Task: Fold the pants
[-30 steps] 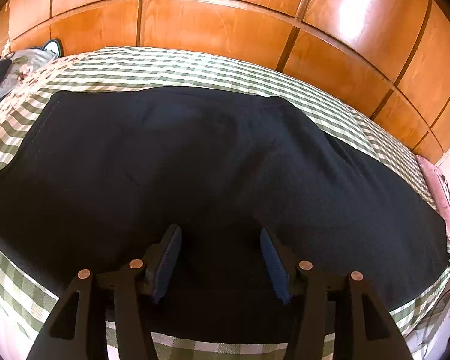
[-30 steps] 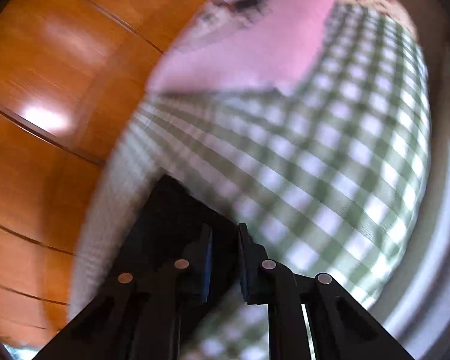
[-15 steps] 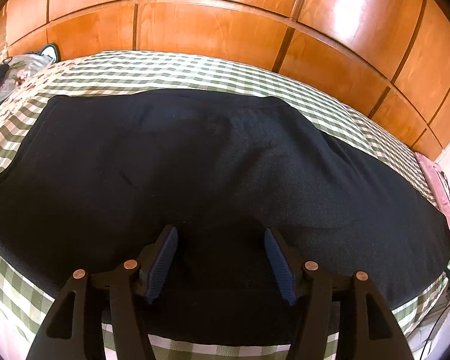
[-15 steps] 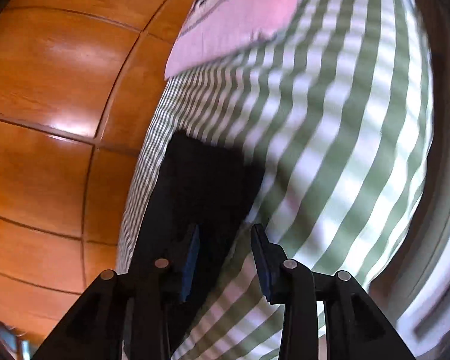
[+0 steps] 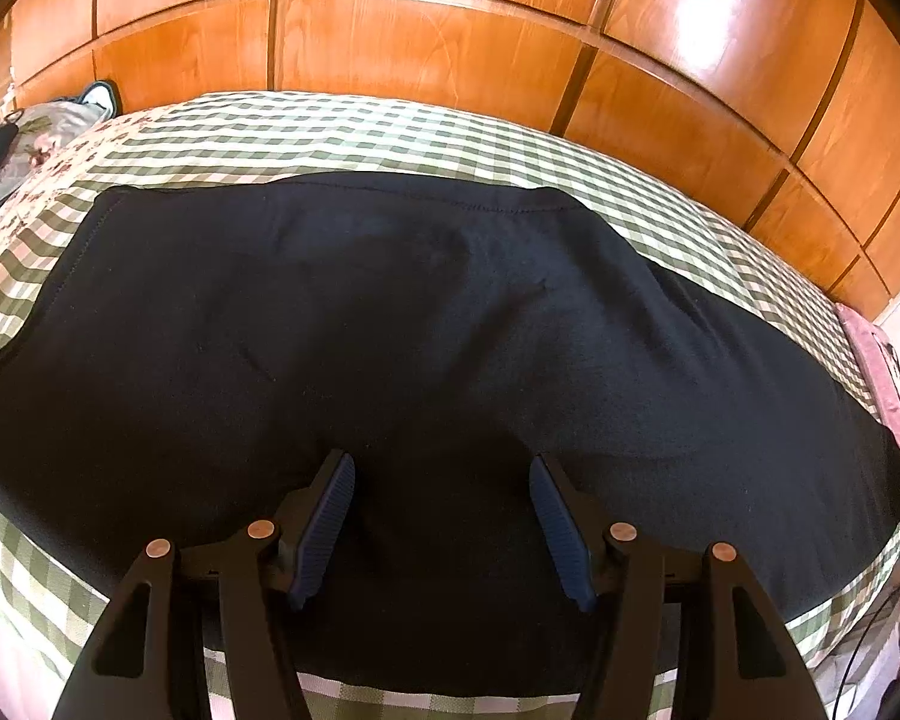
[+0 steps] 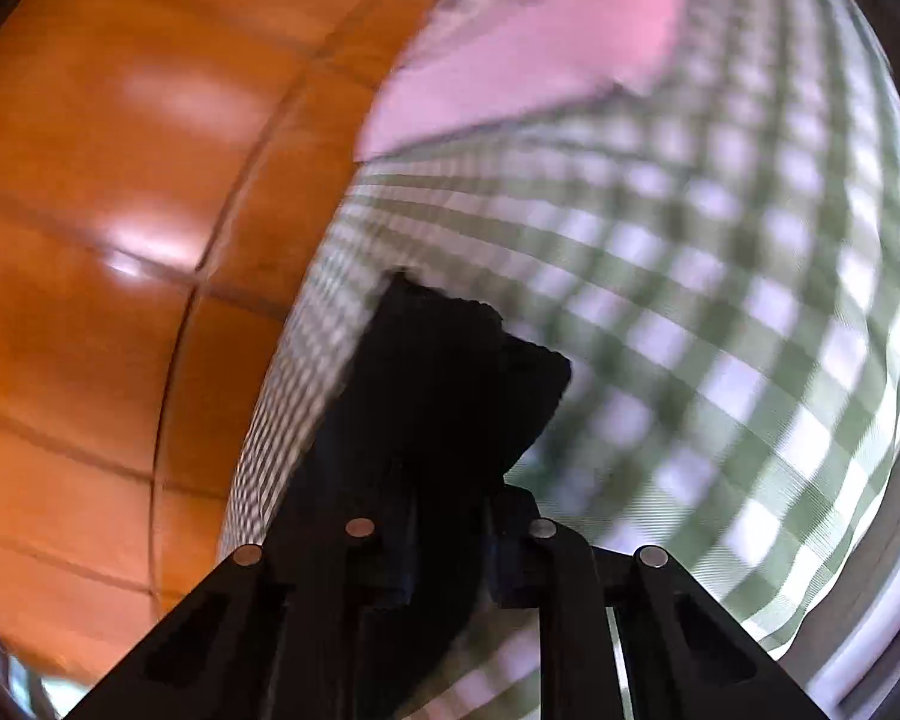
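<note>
While the black pants (image 5: 390, 348) lie spread flat across the green-checked bed (image 5: 342, 126), below the wooden wall panels (image 5: 426, 48), nothing has shifted at the left gripper (image 5: 438, 525): its blue-padded fingers (image 5: 324, 525) are held wide apart just above the near edge of the pants, with cloth under them but none clamped, as a second ago. Toward the right end of the pants, the change is seen. The right gripper (image 6: 450, 546), whose fingers stood apart over the fabric half a second ago, is now closing on the dark leg end (image 6: 450, 372), which is bunched between the fingers and lifted off the bed, near a pink pillow (image 6: 546, 54). From this it is judged that the leg end is secured and the first fold, carrying it back over the pants, can begin.
</note>
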Motion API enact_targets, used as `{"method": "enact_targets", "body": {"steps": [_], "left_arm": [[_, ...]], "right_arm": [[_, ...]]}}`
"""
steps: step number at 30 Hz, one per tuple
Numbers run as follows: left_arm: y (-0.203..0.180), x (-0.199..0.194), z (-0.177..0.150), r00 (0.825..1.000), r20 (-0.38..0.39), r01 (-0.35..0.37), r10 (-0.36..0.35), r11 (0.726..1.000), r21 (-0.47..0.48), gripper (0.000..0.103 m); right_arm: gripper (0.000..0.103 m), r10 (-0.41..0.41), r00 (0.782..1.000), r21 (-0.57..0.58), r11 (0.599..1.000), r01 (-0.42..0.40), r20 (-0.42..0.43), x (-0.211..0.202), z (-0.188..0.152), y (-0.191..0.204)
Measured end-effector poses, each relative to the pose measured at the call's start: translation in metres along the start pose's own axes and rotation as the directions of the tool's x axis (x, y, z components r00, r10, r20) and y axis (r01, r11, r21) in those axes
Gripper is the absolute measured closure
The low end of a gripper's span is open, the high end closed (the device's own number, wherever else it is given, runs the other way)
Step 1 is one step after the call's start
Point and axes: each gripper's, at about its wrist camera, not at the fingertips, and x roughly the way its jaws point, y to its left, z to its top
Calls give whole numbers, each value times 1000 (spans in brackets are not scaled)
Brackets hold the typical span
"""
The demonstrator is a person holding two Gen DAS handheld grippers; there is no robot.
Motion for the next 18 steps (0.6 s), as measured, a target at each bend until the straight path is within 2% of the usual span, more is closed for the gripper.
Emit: {"method": "enact_targets", "body": {"steps": [4, 7, 9, 13, 16, 18], "left_arm": [[-1, -4, 7, 1000, -11, 23, -23, 1000, -22, 45], [-1, -10, 10, 996, -14, 82, -83, 995, -52, 48], [-3, -14, 11, 993, -14, 116, -117, 992, -57, 49], [-10, -23, 14, 981, -13, 192, -193, 980, -47, 56], [-13, -25, 17, 967, -25, 252, -254, 966, -55, 57], [-15, -23, 20, 949, -46, 308, -312, 948, -77, 57]], "right_arm": [[87, 39, 999, -246, 969, -40, -7, -13, -13, 71], [86, 73, 996, -401, 912, -86, -48, -14, -35, 125], [86, 103, 990, -492, 859, -139, -99, -10, -57, 160], [86, 97, 974, -606, 768, -204, -205, 11, -104, 210], [87, 79, 947, -656, 703, -274, -310, 33, -148, 235], [87, 40, 929, -693, 654, -303, -369, 50, -180, 248]]}}
